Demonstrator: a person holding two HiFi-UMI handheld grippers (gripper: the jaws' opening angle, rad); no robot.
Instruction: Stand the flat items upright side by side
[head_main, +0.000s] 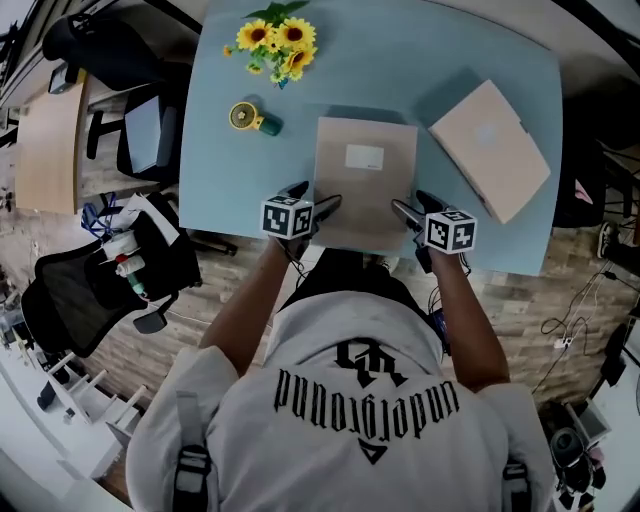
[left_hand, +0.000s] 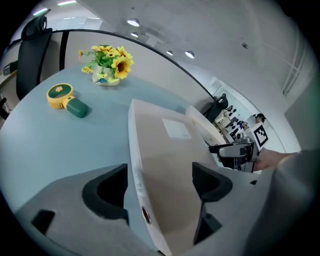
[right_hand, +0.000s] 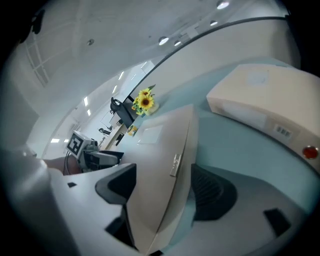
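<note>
"underground" on the person's shirt (head_main: 366, 432)

Two flat beige folders are lying on the one pale blue table (head_main: 215, 190): the near folder (head_main: 365, 180) and the far right folder (head_main: 490, 148). One bunch of sunflowers (head_main: 275, 40) and one yellow-and-green hand fan (head_main: 252, 118) are sitting at the far left. Two grippers, the left gripper (head_main: 325, 207) and the right gripper (head_main: 403, 212), are flanking the near folder.
</note>
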